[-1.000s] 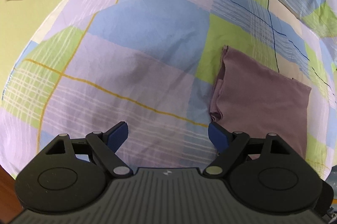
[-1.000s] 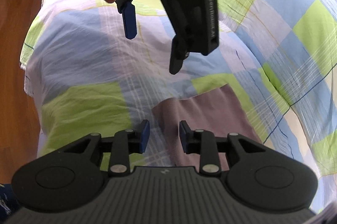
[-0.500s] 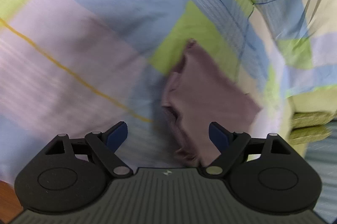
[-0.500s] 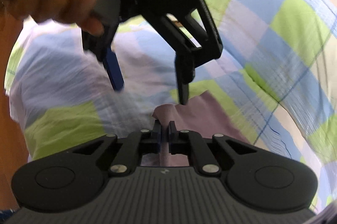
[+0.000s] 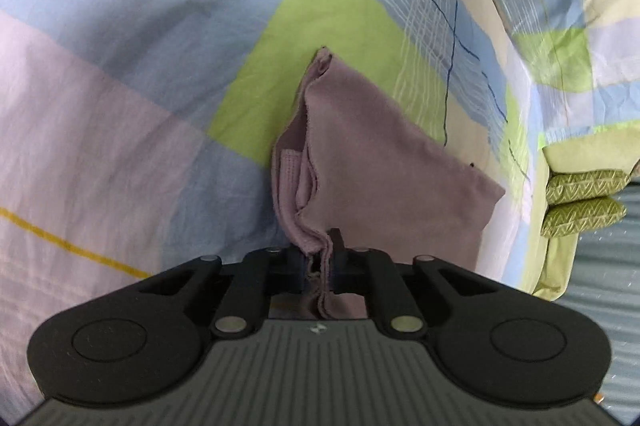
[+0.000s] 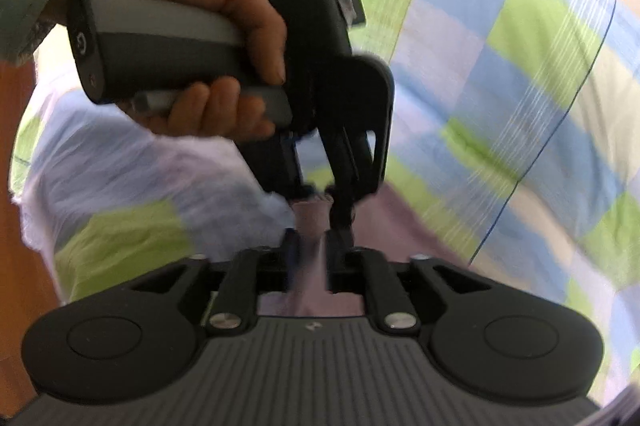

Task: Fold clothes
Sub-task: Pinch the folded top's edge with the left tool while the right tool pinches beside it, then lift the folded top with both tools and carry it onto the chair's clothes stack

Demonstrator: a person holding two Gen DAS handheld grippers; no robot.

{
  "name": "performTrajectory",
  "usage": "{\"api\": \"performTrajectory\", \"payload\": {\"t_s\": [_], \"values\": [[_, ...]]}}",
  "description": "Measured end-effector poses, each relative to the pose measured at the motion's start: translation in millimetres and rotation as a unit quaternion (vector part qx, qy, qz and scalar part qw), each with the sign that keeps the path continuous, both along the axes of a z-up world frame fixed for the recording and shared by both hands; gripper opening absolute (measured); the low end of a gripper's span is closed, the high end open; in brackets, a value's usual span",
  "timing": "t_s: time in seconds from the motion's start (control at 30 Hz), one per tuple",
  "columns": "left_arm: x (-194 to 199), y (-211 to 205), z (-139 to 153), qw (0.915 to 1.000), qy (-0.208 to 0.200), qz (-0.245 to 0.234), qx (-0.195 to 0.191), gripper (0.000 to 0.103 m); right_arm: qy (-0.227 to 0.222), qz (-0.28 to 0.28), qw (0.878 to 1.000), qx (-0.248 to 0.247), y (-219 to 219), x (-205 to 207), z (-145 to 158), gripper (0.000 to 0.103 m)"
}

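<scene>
A folded mauve cloth garment [image 5: 384, 162], laid on a blue, green and lilac checked bedsheet [image 5: 120, 46], was pinched at its near corner by the just-closed left gripper [image 5: 320, 262]; the right gripper [image 6: 310, 246], just reopened, was held part-open astride the cloth.

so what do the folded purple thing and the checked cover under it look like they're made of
Folded purple cloth: looks like a soft matte knit, maybe cotton jersey; its stacked edges are limp and stitched, with a ribbed band showing. Checked bed cover: seems a thin, smooth woven cotton, going by its printed squares and fine creases.
</scene>
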State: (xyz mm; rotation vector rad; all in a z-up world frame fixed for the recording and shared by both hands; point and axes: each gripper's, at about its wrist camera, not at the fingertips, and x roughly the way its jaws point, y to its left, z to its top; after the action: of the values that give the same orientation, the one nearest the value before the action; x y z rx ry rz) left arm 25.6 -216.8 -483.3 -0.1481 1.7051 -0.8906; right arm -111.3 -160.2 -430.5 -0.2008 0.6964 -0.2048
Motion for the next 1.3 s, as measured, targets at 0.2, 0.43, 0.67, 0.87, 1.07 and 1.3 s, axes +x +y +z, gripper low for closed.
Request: {"api": "performTrajectory", "payload": {"t_s": [0.2,0.43,0.67,0.87,1.07,1.3], "values": [[-2,-5,-1,0.9999,-0.011,-0.005,0.008,0.014,-0.001,-0.125,0.981,0.149,-67,-53,-2,0.057],[-1,-9,-4,0.9998,-0.009,-0.009,0.017,0.017,-0.059,-0.300,0.819,0.485,-219,-136,-66,0.055],[1,-14,-6,0.9995,-0.009,-0.017,0.027,0.019,-0.076,-0.240,0.762,0.597,-258,-142,-108,0.051],[-5,-23,-4,0.9985,-0.032,-0.042,0.016,0.011,-0.066,-0.196,0.753,0.624,-276,-114,-125,0.014],[-21,-41,19,0.9879,-0.105,-0.113,-0.005,0.004,-0.091,-0.231,0.770,0.588,-259,-111,-111,0.010],[-22,-76,50,0.9796,-0.096,-0.170,-0.049,0.004,-0.157,-0.318,0.736,0.577,-225,-137,-80,0.009]]}}
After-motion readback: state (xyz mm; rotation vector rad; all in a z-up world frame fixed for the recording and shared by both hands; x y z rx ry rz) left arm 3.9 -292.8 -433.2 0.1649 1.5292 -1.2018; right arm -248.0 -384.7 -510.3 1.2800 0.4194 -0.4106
